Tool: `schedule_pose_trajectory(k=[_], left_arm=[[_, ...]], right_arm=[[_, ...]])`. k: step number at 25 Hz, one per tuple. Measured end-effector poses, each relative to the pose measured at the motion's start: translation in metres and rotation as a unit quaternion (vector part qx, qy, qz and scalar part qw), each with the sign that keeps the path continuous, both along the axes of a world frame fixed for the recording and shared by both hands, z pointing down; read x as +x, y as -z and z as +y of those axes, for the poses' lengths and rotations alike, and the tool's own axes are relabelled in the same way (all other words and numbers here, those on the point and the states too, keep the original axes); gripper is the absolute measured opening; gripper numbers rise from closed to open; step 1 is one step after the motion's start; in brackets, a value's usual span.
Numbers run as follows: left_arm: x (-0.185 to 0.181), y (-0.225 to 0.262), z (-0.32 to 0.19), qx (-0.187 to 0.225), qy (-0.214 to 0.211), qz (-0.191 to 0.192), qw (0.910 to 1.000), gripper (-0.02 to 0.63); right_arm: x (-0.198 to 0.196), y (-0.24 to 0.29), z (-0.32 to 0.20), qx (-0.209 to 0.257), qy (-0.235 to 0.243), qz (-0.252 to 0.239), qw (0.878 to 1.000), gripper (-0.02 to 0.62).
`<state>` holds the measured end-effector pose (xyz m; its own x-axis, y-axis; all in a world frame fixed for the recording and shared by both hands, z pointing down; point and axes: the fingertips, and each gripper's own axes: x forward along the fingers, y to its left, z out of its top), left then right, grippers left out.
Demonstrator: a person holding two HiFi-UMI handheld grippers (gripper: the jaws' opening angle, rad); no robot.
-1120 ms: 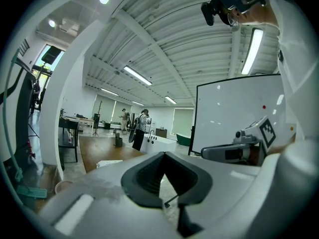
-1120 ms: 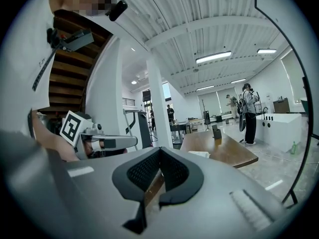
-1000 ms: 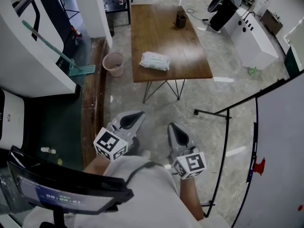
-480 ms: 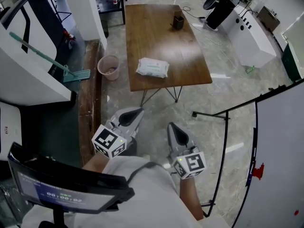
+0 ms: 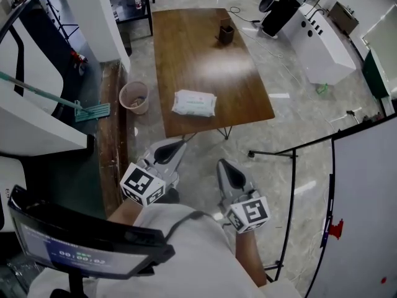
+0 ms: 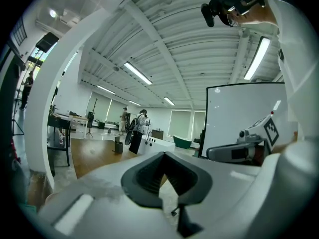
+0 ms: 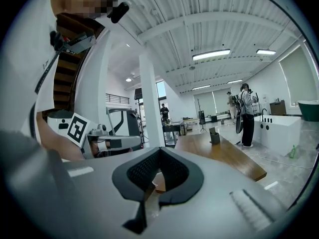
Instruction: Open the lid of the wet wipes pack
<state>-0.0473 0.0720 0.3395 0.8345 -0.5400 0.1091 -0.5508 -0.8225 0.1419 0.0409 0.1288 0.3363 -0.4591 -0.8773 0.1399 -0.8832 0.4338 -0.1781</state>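
The wet wipes pack (image 5: 194, 102), white with a pale green print, lies flat near the front edge of the brown wooden table (image 5: 205, 54). Its lid is down as far as I can see. Both grippers hang over the floor, short of the table and well apart from the pack. My left gripper (image 5: 178, 146) is shut and empty, pointing toward the table's front edge. My right gripper (image 5: 223, 164) is beside it, also shut with nothing in it. In the left gripper view the jaws (image 6: 167, 176) meet. In the right gripper view the jaws (image 7: 157, 171) are closed too.
A dark holder (image 5: 226, 32) stands at the table's far end. A pink bin (image 5: 134, 97) and a mop (image 5: 92, 110) sit left of the table. A whiteboard stand (image 5: 291, 166) is at the right, a white machine (image 5: 316, 42) behind it. People stand far off.
The table and the pack have slid down and left in the head view, coming nearer. Both grippers keep their place in front of the body, still shut.
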Motion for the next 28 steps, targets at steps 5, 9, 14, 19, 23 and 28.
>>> schedule_pose_trajectory(k=[5,9,14,19,23,28], left_arm=[[0.000,0.001,-0.038,0.000,-0.020,0.006,0.9998,0.005],[-0.005,-0.002,-0.066,0.000,-0.034,0.002,0.9994,0.005],[-0.009,-0.005,-0.095,0.012,-0.048,-0.010,0.9987,0.005],[-0.013,-0.007,-0.118,0.013,-0.065,-0.010,0.9978,0.005],[-0.017,-0.014,-0.130,0.006,-0.080,-0.012,0.9967,0.005],[-0.028,-0.026,-0.143,-0.015,-0.079,-0.014,0.9967,0.003]], right_arm=[[-0.002,-0.002,-0.031,-0.004,-0.021,0.003,1.000,0.008],[-0.005,-0.006,-0.055,-0.011,-0.040,0.003,0.999,0.008],[-0.012,-0.009,-0.080,-0.011,-0.052,0.005,0.999,0.008],[-0.018,-0.011,-0.103,-0.018,-0.062,0.003,0.998,0.008],[-0.023,-0.013,-0.119,-0.021,-0.065,0.000,0.998,0.008],[-0.036,-0.021,-0.134,-0.032,-0.058,-0.001,0.998,0.008]])
